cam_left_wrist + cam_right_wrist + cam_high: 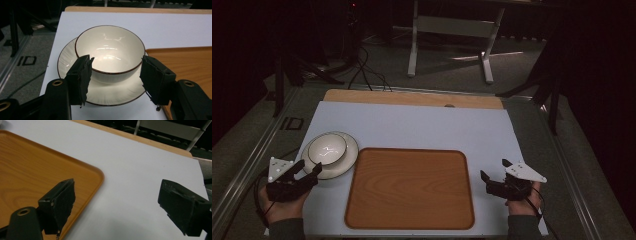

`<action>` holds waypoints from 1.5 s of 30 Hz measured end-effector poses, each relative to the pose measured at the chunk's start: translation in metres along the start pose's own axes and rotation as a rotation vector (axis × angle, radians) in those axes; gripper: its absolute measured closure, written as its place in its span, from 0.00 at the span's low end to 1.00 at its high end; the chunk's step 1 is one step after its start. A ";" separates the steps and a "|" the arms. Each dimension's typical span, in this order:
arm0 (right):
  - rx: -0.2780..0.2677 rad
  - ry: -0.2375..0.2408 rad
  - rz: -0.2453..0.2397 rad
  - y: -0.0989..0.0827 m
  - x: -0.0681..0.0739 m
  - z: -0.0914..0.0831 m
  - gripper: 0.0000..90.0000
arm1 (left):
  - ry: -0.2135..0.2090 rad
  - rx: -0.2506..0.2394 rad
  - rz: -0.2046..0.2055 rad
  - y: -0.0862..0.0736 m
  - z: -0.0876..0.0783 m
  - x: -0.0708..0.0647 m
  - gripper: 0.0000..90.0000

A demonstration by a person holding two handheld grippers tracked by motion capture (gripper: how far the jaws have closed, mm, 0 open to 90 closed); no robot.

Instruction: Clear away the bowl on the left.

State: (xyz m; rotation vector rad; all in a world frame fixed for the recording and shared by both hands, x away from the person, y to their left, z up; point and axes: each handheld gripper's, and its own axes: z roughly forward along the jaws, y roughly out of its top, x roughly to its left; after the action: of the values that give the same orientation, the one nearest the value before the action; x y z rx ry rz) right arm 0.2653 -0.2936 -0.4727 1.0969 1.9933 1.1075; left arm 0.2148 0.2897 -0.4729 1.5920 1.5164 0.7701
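Note:
A cream bowl (327, 148) with a dark rim sits on a ribbed cream plate (344, 162) at the table's left side. Just left of an empty wooden tray (409, 189) the plate rests on the white mat. My left gripper (308, 170) is open right at the plate's near edge. In the left gripper view its jaws stand wide on either side of the bowl (110, 52), above the plate (110, 93), with nothing between them. My right gripper (493, 179) is open over the mat right of the tray. Its jaws straddle the tray's corner (96, 173).
A white mat (422, 125) covers a wooden tabletop (412, 97). Metal rails run along both table sides. Beyond the far edge stand a white desk frame (452, 30), cables and dark stands on the floor.

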 end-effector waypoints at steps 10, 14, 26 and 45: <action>-0.013 0.018 -0.024 0.002 0.003 0.003 0.15 | 0.047 0.019 -0.047 0.006 0.005 0.010 0.49; -0.024 0.023 -0.028 0.003 0.004 0.003 0.15 | 0.079 0.028 -0.103 0.010 0.010 0.019 0.51; -0.093 0.016 0.052 0.004 -0.006 -0.004 0.16 | 0.106 0.062 -0.149 0.015 0.027 0.034 0.53; -0.117 0.002 0.023 0.006 -0.004 -0.004 0.16 | 0.140 0.135 -0.155 0.018 0.065 0.042 0.48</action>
State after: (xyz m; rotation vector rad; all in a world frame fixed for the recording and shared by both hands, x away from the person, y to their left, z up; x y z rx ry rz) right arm 0.2658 -0.2968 -0.4650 1.0603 1.8966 1.2214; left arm 0.2835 0.3229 -0.4945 1.5215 1.8033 0.7172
